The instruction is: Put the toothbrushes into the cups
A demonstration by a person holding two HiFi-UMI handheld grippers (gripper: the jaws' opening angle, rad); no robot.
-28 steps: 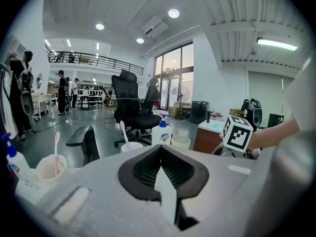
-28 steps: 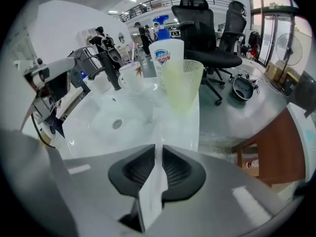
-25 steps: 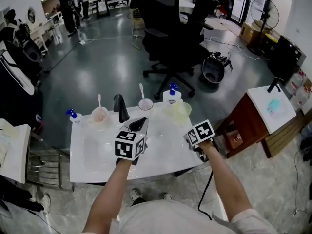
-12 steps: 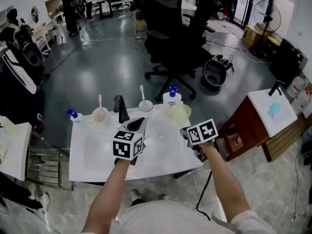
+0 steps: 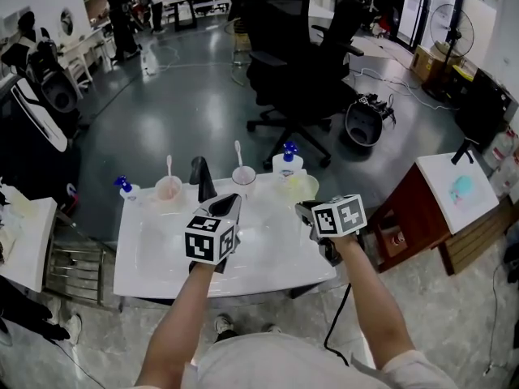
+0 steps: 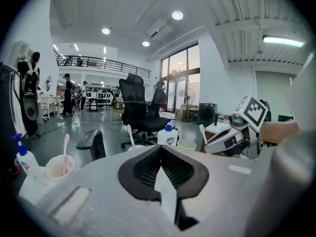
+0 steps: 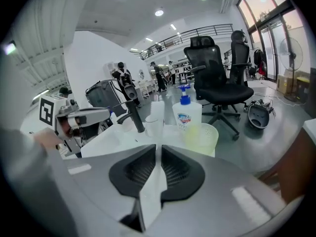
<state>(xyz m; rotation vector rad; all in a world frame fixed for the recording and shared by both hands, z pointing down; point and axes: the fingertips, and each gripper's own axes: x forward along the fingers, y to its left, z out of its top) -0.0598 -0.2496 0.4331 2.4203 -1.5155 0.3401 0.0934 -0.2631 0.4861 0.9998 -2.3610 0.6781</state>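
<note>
Altogether, three cups stand along the far edge of a white tabletop [image 5: 162, 258]. A pink cup [image 5: 168, 190] is toward the far left corner, a clear cup [image 5: 243, 177] is at the middle, and a yellow-green cup [image 5: 303, 187] is toward the far right corner.

There are three toothbrushes. A pale toothbrush [image 5: 169, 167] stands in the pink cup and a white toothbrush [image 5: 238, 148] stands in the clear cup. A third toothbrush [image 6: 201, 128] is clamped in the right hand-held gripper [image 5: 303, 210], whose jaws have just closed a little tighter on it. Its head sticks out past the jaw tips.

That hand-held gripper hangs over the right part of the tabletop, on the near side of the yellow-green cup and close to it.

The left hand-held gripper [image 5: 229, 204] hovers over the middle of the tabletop, jaws together, on the near side of the clear cup.

Two blue-topped pump bottles stand at the far edge, a small pump bottle [image 5: 123, 189] left of the pink cup and a larger pump bottle [image 5: 285, 162] just behind the yellow-green cup. One black faucet [image 5: 200, 181] rises between the pink and clear cups.
</note>
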